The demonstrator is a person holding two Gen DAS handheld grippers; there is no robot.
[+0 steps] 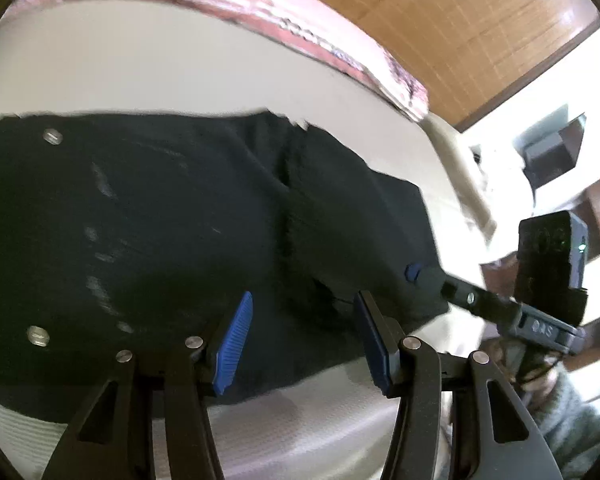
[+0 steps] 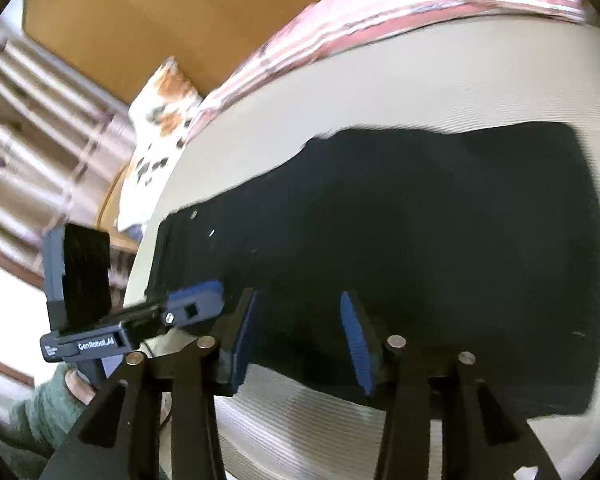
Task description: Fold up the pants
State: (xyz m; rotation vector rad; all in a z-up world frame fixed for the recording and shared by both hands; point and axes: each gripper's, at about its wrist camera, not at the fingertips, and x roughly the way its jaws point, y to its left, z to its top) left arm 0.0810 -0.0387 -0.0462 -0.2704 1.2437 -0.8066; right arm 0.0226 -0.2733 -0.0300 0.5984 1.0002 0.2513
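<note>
The dark pants (image 1: 180, 220) lay flat on the cream bed (image 1: 140, 60), both the left gripper (image 1: 300, 340) and right gripper (image 2: 296, 340) spread, seemingly hovering over the near edge, bare bedding beyond.

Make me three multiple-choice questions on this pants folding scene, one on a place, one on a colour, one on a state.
1. Where do the pants lie?
A. on a white bed
B. on a wooden floor
C. in a basket

2. What colour are the finger pads?
A. red
B. blue
C. yellow

3. How does the right gripper stand?
A. shut on the pants
B. shut on nothing
C. open

Key: 1 A, white bed shows on every side of them; 2 B, ribbed blue in both views; 3 C, a wide gap between its pads.
</note>
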